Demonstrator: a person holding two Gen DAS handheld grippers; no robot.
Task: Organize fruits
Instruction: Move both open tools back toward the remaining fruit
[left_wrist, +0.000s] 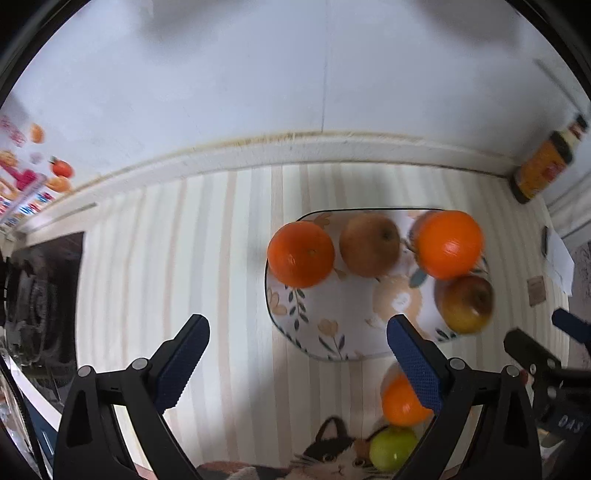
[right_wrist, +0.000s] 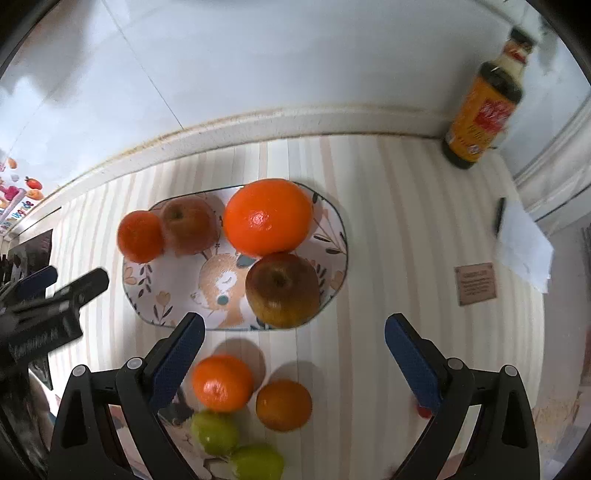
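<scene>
Fruit is gathered on a patterned plate (right_wrist: 334, 236) while both grippers are held spread wide above a striped counter (right_wrist: 406, 229).

The counter is bounded at the back by a pale wall ledge (right_wrist: 295, 118), with a sauce bottle (right_wrist: 480, 99) stood in the far right corner and open striped surface left of the plate. On the plate are set a large orange (right_wrist: 267, 217), a brownish apple (right_wrist: 282, 290) at the near rim, a second apple (right_wrist: 190, 225) and a smaller orange (right_wrist: 140, 236) overhanging the left edge. Nearer, off the plate, two oranges (right_wrist: 222, 383) (right_wrist: 283, 405) and two green fruits (right_wrist: 215, 432) (right_wrist: 257, 461) are clustered (partly on a cat-print mat). Nothing is pinched by the left gripper (left_wrist: 297, 363) or the right gripper (right_wrist: 294, 363).
</scene>
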